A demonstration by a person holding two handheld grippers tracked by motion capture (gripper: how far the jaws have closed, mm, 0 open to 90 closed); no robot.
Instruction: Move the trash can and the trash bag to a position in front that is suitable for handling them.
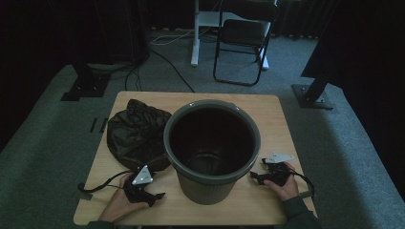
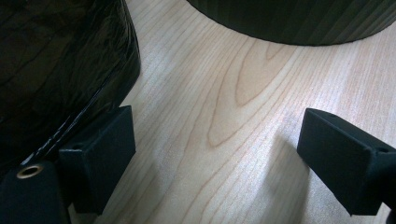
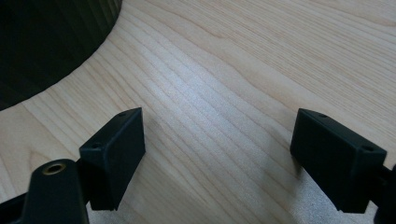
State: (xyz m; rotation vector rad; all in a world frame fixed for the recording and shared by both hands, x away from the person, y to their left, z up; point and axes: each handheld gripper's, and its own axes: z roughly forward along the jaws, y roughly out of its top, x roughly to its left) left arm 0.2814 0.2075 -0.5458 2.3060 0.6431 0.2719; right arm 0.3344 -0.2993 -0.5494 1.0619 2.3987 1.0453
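Observation:
A dark grey ribbed bin (image 1: 212,148) stands upright and empty in the middle of the wooden table (image 1: 277,114). A crumpled black plastic bag (image 1: 136,133) lies to its left, touching it. My left gripper (image 1: 154,197) rests on the table near the front edge, just below the bag. It is open (image 2: 215,161), with bare wood between its jaws, the bag (image 2: 56,65) by the left jaw and the bin base (image 2: 299,21) ahead. My right gripper (image 1: 256,176) rests at the bin's right side, open (image 3: 217,156) over bare wood, the bin wall (image 3: 42,42) at upper left.
A folding chair (image 1: 243,38) and a white desk leg (image 1: 195,33) stand on the grey carpet beyond the table. Black stand bases (image 1: 86,86) (image 1: 313,95) flank the far corners. Bare wood lies behind the bin and along the right edge.

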